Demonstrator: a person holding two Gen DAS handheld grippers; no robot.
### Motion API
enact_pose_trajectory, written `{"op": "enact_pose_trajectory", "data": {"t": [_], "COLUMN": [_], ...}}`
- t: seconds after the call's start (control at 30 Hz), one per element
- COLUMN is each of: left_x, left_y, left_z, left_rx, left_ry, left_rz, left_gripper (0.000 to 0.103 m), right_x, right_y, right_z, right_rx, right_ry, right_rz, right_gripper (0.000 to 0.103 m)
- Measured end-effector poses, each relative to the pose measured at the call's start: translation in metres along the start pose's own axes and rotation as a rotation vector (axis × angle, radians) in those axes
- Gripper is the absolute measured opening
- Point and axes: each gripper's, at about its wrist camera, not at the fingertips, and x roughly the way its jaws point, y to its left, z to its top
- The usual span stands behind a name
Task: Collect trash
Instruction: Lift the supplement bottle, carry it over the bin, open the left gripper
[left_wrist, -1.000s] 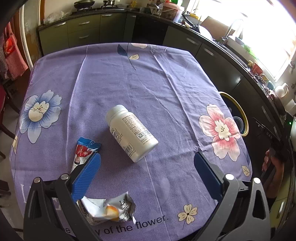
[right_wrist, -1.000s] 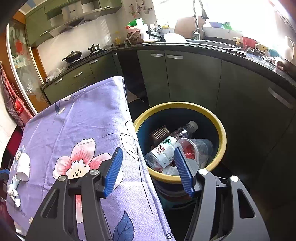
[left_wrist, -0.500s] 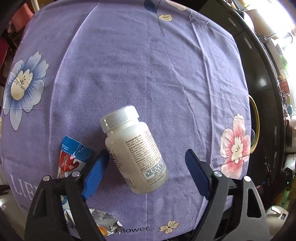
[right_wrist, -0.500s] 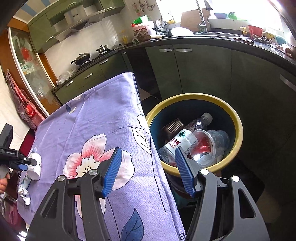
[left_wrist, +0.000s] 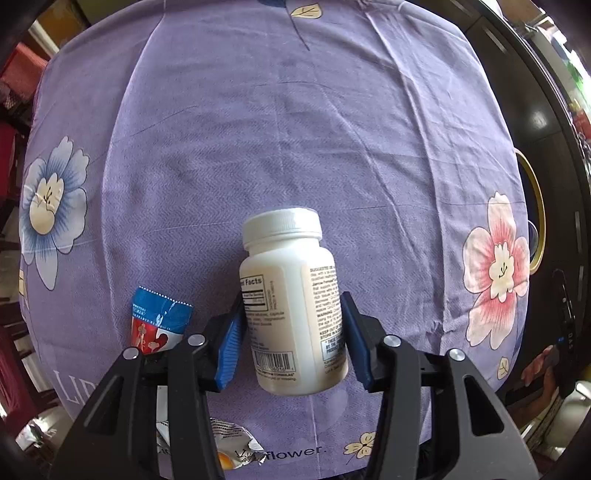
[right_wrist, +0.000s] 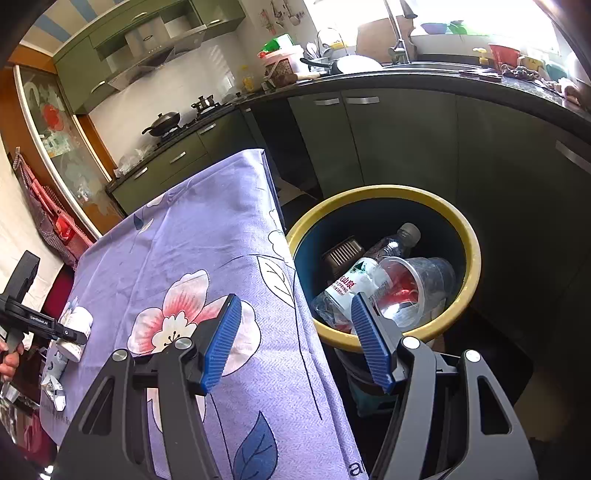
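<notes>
A: Left wrist view, nearest first. What sits between the left tongs (left_wrist: 291, 341)?

B: A white pill bottle (left_wrist: 293, 314), lying on its side on the purple floral cloth of the counter (left_wrist: 295, 129), cap pointing away from the camera. The blue pads (left_wrist: 229, 347) flank its label on both sides, the right one against the label; the left one sits at the label's edge and contact there cannot be confirmed. The tongs are narrowed around the bottle, but a firm grip cannot be told.

A: And beside them?

B: A crumpled white wrapper (left_wrist: 236, 448) lies under the left finger at the near counter edge. A blue-and-red sachet (left_wrist: 159, 321) lies just left of the left pad, apart from the bottle. Farther right, a yellow rim of the trash bin (left_wrist: 535, 210) shows past the counter edge.

A: Right wrist view?

B: The right tongs (right_wrist: 295, 339) are spread wide and hold nothing. They hang over the counter's corner, one pad above the cloth, the other above the bin.

A: Contents of the bin?

B: The trash bin (right_wrist: 469, 236), blue inside with a yellow rim, stands on the floor beside the counter. It holds a clear water bottle (right_wrist: 354, 284), a clear plastic cup (right_wrist: 417, 284) and a dark ribbed container (right_wrist: 341, 254).

A: Beyond?

B: Green kitchen cabinets (right_wrist: 388, 140), with a wok (right_wrist: 164, 122) on the stove.
</notes>
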Motion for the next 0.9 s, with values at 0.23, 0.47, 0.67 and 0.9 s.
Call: {"op": "enact_pose_trajectory", "data": {"t": [0.23,0.47,0.67,0.9], "left_x": [-0.029,-0.046,-0.06,-0.053], "left_y": [-0.041,-0.086,-0.132,-0.245], "left_z": [-0.007,-0.009,-0.002,0.021], "left_rx": [0.148,0.263,0.376,0.563], "left_ry": [-0.052,-0.07,-0.096,-0.137], "left_rz": [0.022,0.003,-0.039,-0.111], "left_gripper": [0.045,0.045,0.045,0.045], "right_x": [-0.003,-0.008,-0.023,-0.053], "right_y": [0.0,-0.006,-0.021,-0.053], "right_z": [0.0,0.001,0.003,0.005], "right_rx": [-0.003,0.006,0.028,0.086], "right_ry": [-0.006,-0.014,-0.045,-0.102], "right_rz": [-0.001,-0.006,-0.03,-0.088], "right_gripper": [0.062,0.062,0.062,0.062]}}
